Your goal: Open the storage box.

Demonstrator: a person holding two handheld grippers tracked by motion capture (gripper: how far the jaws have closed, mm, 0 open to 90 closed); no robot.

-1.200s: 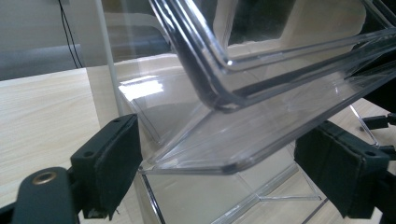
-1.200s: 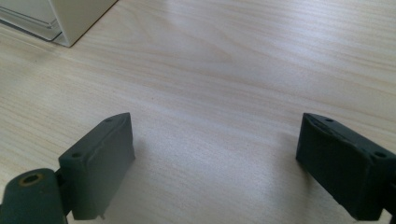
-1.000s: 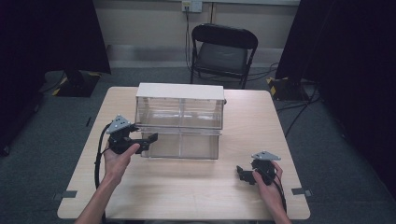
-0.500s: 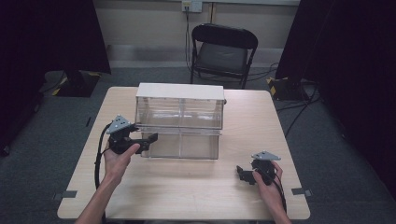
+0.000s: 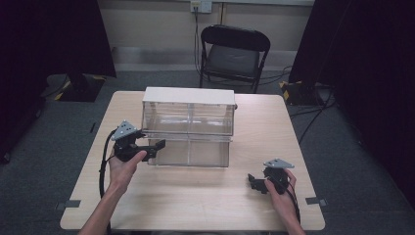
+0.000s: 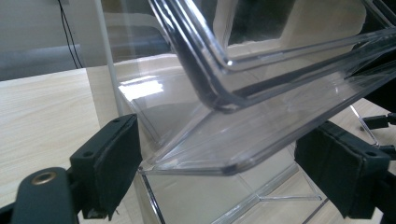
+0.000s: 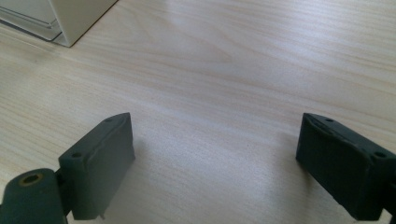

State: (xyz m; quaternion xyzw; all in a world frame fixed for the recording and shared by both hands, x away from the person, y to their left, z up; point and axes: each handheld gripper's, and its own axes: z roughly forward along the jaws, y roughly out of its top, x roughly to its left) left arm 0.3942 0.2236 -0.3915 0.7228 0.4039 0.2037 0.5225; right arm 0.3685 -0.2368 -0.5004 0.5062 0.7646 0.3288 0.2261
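A clear plastic drawer unit [image 5: 186, 128] with a white top stands on the wooden table [image 5: 195, 198]. My left gripper [image 5: 157, 146] is at the unit's front left, pointing right. In the left gripper view the left gripper [image 6: 219, 140] has its jaws wide apart, and the corner of a clear drawer's front lip [image 6: 196, 154] lies between them; I see no pad pressing on it. My right gripper [image 5: 253, 182] rests low near the table's front right, away from the unit. The right gripper [image 7: 212, 140] is open over bare wood with nothing between its jaws.
A black folding chair [image 5: 232, 58] stands behind the table. Dark curtains hang on both sides, and cables run over the floor at the back right. A corner of the drawer unit [image 7: 70, 18] is at the upper left of the right gripper view.
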